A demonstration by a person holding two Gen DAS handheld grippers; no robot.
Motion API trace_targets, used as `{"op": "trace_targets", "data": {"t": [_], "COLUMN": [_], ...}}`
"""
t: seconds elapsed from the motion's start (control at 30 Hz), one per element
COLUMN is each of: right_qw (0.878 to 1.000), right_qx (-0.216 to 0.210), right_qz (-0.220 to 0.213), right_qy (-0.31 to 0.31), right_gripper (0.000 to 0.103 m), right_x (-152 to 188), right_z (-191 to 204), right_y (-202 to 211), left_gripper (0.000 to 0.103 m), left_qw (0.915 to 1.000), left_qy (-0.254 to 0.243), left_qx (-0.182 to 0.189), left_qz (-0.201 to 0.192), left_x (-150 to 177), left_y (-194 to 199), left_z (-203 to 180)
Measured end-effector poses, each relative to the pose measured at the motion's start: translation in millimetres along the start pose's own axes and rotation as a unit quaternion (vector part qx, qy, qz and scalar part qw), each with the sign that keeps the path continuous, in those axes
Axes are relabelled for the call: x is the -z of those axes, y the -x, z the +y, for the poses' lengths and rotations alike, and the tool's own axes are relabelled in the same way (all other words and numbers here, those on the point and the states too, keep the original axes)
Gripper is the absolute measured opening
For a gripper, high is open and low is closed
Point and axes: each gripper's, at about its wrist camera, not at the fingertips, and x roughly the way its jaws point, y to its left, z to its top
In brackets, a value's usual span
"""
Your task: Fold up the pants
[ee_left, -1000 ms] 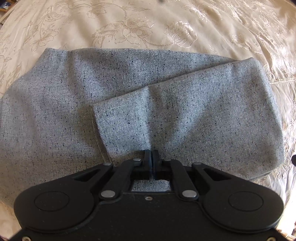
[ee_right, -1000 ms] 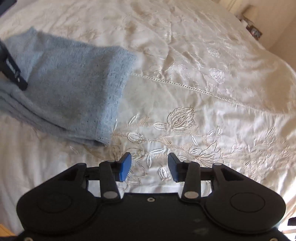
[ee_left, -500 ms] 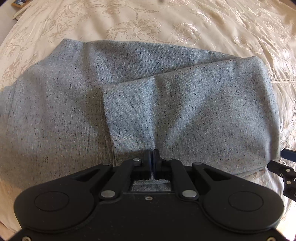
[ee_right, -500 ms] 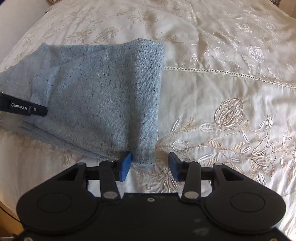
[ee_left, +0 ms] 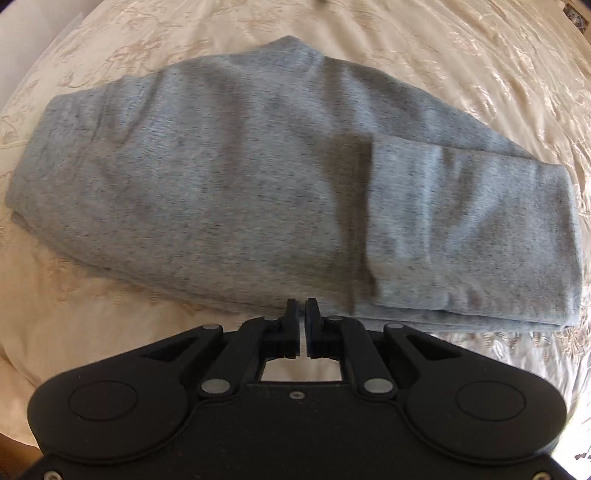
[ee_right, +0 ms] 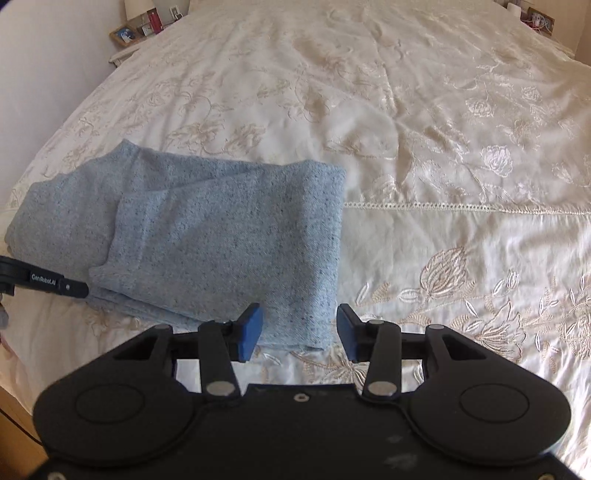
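The grey flecked pants [ee_left: 221, 184] lie folded into a flat bundle on the cream embroidered bedspread [ee_left: 443, 55]. A leg end [ee_left: 461, 229] is doubled over on the bundle's right side. My left gripper [ee_left: 304, 310] hovers at the bundle's near edge, its jaws all but shut with only a thin slit and no cloth in it. In the right wrist view the pants [ee_right: 221, 240] sit at the left. My right gripper [ee_right: 299, 325] stands open above their near right corner, with nothing pinched. The left tool's black side [ee_right: 44, 282] shows by the bundle's left edge.
The bedspread [ee_right: 406, 147] stretches far ahead and to the right of the pants. A nightstand [ee_right: 136, 31] with small framed pictures stands past the bed's far left corner. More small items [ee_right: 535, 18] sit at the far right. The bed's edge runs down the left side.
My left gripper has slid left off the folded leg end to the bundle's near edge. My right gripper has pulled back and up, so the whole bundle now shows.
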Motion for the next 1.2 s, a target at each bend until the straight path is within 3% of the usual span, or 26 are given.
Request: {"op": "trace_targets", "data": {"t": [0.27,0.47,0.57,0.6,0.63,0.77,0.83,0.87,0.9,1.07,1.2], "right_qw": [1.0,0.999,0.999,0.998,0.998,0.997,0.994,0.994,0.994,0.993,0.992], "right_qx": [-0.001,-0.036,-0.045,-0.048,-0.05,-0.032,-0.01,0.0,0.008,0.021,0.028], "right_qz": [-0.003,0.001,0.018,0.026,0.033,0.07,0.105,0.111,0.11,0.117,0.119], "right_qy": [-0.018,-0.025,-0.019,-0.019,-0.017,-0.009,-0.005,-0.003,0.001,0.003,0.005], "right_gripper": [0.044,0.04,0.015,0.01,0.006,0.006,0.006,0.006,0.006,0.006,0.006], "right_x": [-10.7,-21.8,-29.0,-30.2,-30.8,-25.0,-18.7,-16.1,-13.9,-17.4,-17.2], "right_z": [73.1,139.8,179.0,188.6,198.6,228.6,236.3,238.8,242.8,249.7,253.2], "right_y": [-5.8,-33.4,-56.4,-63.8,-71.6,-99.4,-118.2,-122.8,-125.3,-128.5,-130.5], "left_gripper": [0.013,0.017,0.017,0.017,0.017,0.02,0.031,0.043,0.049,0.051,0.061], "left_qw": [0.9971,0.9939,0.9925,0.9917,0.9911,0.9892,0.9885,0.9878,0.9872,0.9831,0.9836], "left_qy": [0.071,0.099,0.11,0.115,0.119,0.129,0.131,0.134,0.138,0.155,0.156], "left_qx": [0.009,0.008,0.012,0.014,0.017,0.03,0.037,0.041,0.045,0.085,0.084], "left_qz": [-0.028,-0.047,-0.053,-0.056,-0.058,-0.064,-0.066,-0.067,-0.066,-0.045,-0.034], "left_x": [-19.2,-37.2,-43.2,-46.1,-48.3,-56.7,-60.4,-61.6,-62.6,-55.0,-40.5], "left_y": [14.6,15.3,11.1,9.2,8.3,4.4,0.7,-0.7,-3.1,-18.1,-30.5], "left_z": [121.5,201.7,233.9,244.4,251.6,281.1,290.2,294.7,298.1,304.7,299.3]}}
